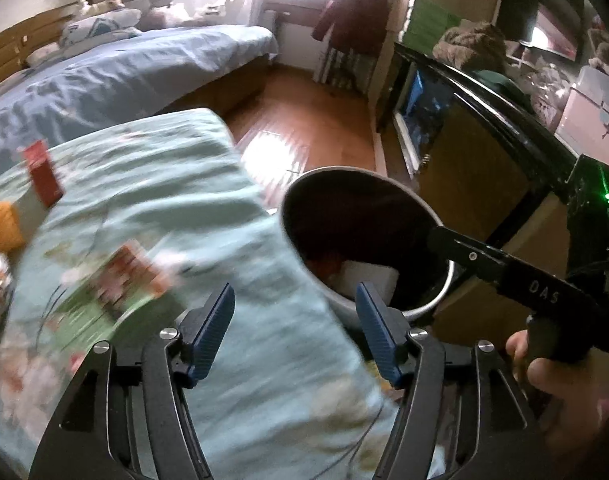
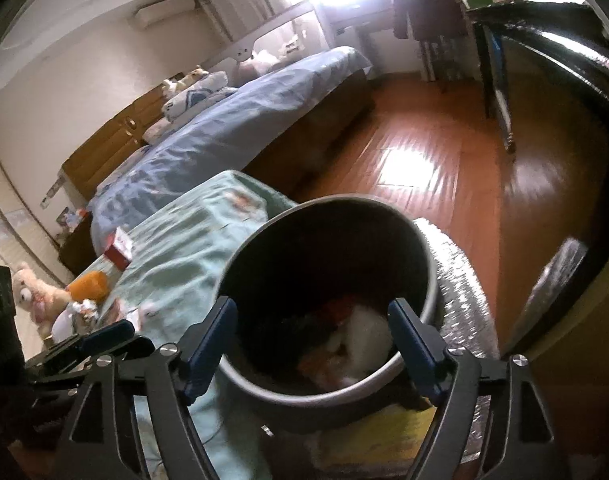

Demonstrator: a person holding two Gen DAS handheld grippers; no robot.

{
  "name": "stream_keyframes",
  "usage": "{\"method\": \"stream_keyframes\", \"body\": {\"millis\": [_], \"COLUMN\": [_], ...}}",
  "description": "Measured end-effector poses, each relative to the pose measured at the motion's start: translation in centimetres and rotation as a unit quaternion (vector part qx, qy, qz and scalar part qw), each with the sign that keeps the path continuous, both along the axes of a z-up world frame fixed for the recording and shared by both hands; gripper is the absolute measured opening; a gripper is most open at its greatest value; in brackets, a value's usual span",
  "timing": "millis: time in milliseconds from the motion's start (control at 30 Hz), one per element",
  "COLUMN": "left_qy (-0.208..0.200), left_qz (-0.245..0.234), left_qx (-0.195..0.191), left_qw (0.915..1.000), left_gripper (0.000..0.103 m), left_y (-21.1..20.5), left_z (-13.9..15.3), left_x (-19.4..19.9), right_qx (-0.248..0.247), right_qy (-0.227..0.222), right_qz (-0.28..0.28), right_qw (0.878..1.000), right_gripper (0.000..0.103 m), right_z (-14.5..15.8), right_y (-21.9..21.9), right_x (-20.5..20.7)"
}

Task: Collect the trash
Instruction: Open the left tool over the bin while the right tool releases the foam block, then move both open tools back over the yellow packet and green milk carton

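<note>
Left wrist view: the left tongs (image 1: 294, 322) stand apart with nothing between their blue pads, over a desk (image 1: 240, 380) draped in a pale green cloth. One round trash bin (image 1: 296, 216), grey-rimmed and dark inside, sits just ahead and right of them; inside lie one white piece (image 1: 366, 280) and something orange. Ahead and left on the cloth are one red box (image 1: 42, 172), one orange object (image 1: 2, 224) and one blurred green-and-red packet (image 1: 116, 280); no print on them is readable. The right tongs (image 1: 444, 240) reach over the bin rim from the right, with "DAS" on their black body. In the right wrist view, the right tongs (image 2: 312, 326) are spread wide and empty, the bin's mouth directly beyond them.
</note>
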State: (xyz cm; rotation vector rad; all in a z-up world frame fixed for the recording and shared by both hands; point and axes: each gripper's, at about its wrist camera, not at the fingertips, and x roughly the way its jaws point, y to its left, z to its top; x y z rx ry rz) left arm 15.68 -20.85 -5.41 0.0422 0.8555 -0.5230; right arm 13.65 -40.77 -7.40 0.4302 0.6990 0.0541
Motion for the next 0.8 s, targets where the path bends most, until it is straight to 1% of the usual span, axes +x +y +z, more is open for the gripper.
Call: {"method": "stream_keyframes", "body": {"millis": [100,233,400,500,800], "left_qy": [-0.005,-0.005,-0.012,-0.016,-0.005], "left_qz": [0.019,0.046,0.081,0.101,0.164], "left_qx": [0.002,-0.005,-0.011,-0.012,-0.024], "left_qw": [0.9998,0.9989,0.9965,0.9946,0.9862], "left_gripper": [0.066,0.066,0.066,0.067,0.067], "left_y": [2.2,5.3,8.8,10.9,17.3], "left_z": [-0.2,-0.4,-0.2,-0.1,-1.3], "left_x": [-1.1,-2.1,-3.1,-3.7,-4.9], "right_qx": [0.006,0.016,0.024,0.022,0.016], "right_qy": [0.000,-0.002,-0.003,-0.005,0.002], "right_qz": [0.015,0.035,0.061,0.076,0.124], "right_qw": [1.000,0.999,0.998,0.997,0.992], "right_gripper": [0.082,0.085,0.086,0.086,0.088], "right_z": [0.1,0.4,0.7,0.9,0.7], "right_y": [1.6,3.7,6.5,8.3,13.3], "right_x": [-0.5,-0.8,-1.1,-1.2,-1.5]}}
